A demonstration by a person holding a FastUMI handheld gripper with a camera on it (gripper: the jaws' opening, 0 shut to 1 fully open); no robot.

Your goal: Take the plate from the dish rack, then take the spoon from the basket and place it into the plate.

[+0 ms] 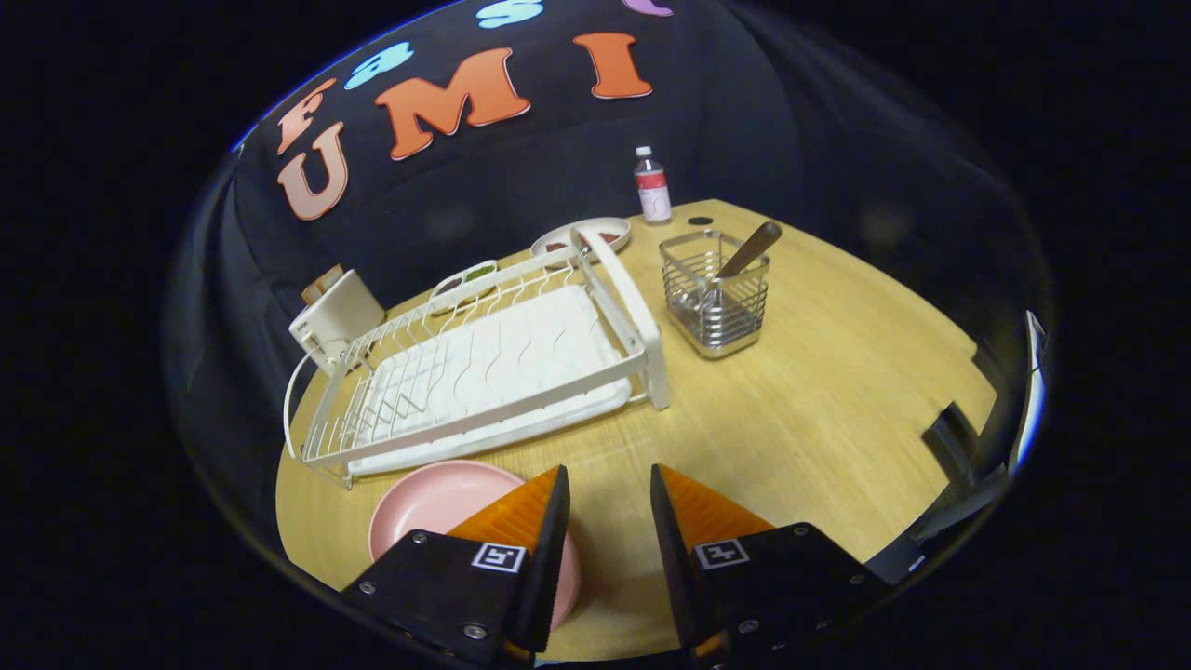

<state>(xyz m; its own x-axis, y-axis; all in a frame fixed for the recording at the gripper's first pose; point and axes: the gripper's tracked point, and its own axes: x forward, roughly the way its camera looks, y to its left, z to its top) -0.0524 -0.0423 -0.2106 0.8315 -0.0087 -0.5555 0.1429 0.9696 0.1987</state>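
A pink plate (pixel 433 507) lies flat on the wooden table (pixel 791 419), in front of the white dish rack (pixel 493 368) and partly under my left finger. The rack holds no plate. Beyond the fingers to the right stands a wire basket (pixel 716 296) with a wooden-handled spoon (pixel 749 249) leaning out of it. My gripper (pixel 609 479) is open above the table, with nothing between its fingers; the basket is well ahead of it.
A small bottle (pixel 652 184) stands at the table's far edge. Two dishes with food, one (pixel 584 238) and another (pixel 462 279), sit behind the rack. A white box (pixel 337 316) is at the rack's far left end. Dark equipment (pixel 958 447) sits off the table's right edge.
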